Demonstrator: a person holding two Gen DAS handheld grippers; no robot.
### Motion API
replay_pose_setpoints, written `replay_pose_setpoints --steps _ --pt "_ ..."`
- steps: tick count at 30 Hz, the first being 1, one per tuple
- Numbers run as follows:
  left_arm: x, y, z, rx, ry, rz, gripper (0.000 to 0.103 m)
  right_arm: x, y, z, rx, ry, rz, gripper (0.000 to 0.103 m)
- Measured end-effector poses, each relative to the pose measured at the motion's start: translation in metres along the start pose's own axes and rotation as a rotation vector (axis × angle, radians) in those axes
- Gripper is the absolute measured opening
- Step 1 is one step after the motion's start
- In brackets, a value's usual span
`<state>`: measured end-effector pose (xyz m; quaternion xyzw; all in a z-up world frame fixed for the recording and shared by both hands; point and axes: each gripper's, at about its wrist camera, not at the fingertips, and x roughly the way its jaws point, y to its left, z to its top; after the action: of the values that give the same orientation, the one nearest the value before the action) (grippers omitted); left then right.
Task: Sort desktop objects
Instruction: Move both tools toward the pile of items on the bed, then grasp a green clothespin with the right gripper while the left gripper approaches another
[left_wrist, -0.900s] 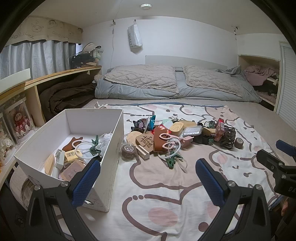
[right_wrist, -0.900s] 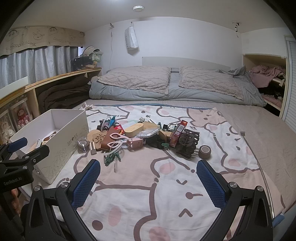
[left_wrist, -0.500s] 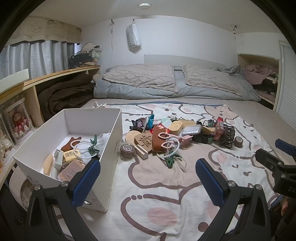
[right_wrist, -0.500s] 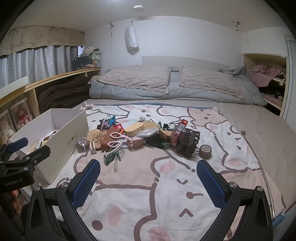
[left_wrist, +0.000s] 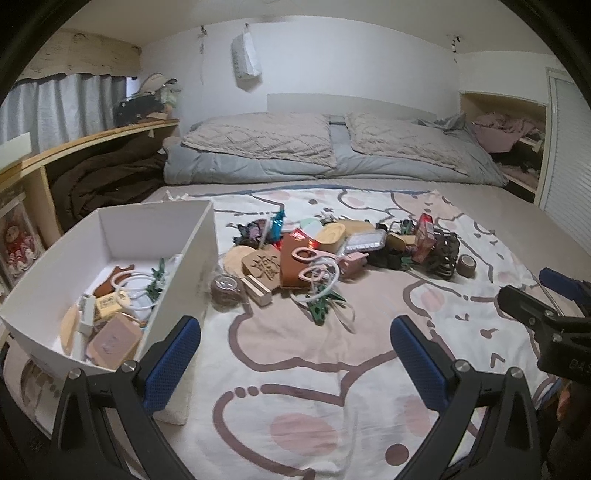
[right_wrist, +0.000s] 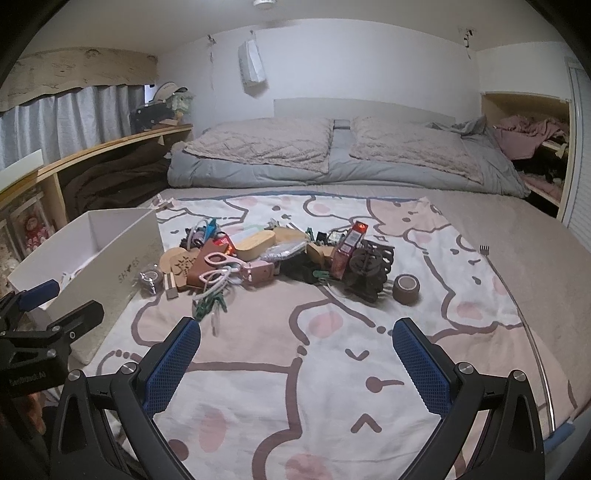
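Note:
A pile of small desktop objects (left_wrist: 332, 254) lies on a cartoon-print blanket (left_wrist: 295, 369): pink scissors (left_wrist: 310, 258), a carved wooden piece (left_wrist: 264, 267), green clips (left_wrist: 321, 308), a dark claw clip (left_wrist: 443, 254), two brown tape rolls (left_wrist: 467, 264). A white box (left_wrist: 201, 258) at the left holds several items. The pile (right_wrist: 280, 251) and box (right_wrist: 122, 258) also show in the right wrist view. My left gripper (left_wrist: 295, 362) is open and empty, near the box's front corner. My right gripper (right_wrist: 297, 363) is open and empty, short of the pile.
A bed with grey quilt and two pillows (left_wrist: 332, 147) lies behind the blanket. A wooden shelf (left_wrist: 92, 136) with dark bedding runs along the left. A closet nook (left_wrist: 509, 147) with clothes is at the right. A small metal fork-like item (right_wrist: 484, 250) lies on the blanket's right edge.
Both views have shifted slightly; the pile and box sit a little higher and nearer in frame. Both grippers stay open and empty.

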<state>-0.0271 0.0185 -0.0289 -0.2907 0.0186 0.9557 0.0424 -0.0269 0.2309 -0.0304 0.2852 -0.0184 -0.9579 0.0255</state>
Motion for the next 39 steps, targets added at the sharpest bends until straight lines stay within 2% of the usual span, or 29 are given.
replay_pose_setpoints --steps 17,23,28,36,38,39 --pt "0.054 -0.017 -0.015 0.047 0.101 -0.017 0.103 0.044 -0.01 -0.009 -0.003 0.099 -0.004 0.103" --pt "0.063 -0.02 -0.018 0.077 0.109 -0.029 0.103 0.065 -0.01 -0.003 -0.012 0.15 0.047 0.103" --pt "0.067 -0.02 -0.022 0.095 0.12 -0.04 0.103 0.087 -0.006 0.005 0.007 0.169 0.136 0.103" --pt "0.075 -0.013 -0.028 0.075 0.148 -0.048 0.103 0.122 0.024 0.018 -0.072 0.227 0.207 0.103" --pt "0.077 -0.01 -0.029 0.07 0.152 -0.049 0.103 0.131 0.035 0.019 -0.104 0.242 0.224 0.094" --pt "0.078 -0.009 -0.03 0.069 0.154 -0.049 0.103 0.135 0.039 0.019 -0.116 0.249 0.224 0.086"
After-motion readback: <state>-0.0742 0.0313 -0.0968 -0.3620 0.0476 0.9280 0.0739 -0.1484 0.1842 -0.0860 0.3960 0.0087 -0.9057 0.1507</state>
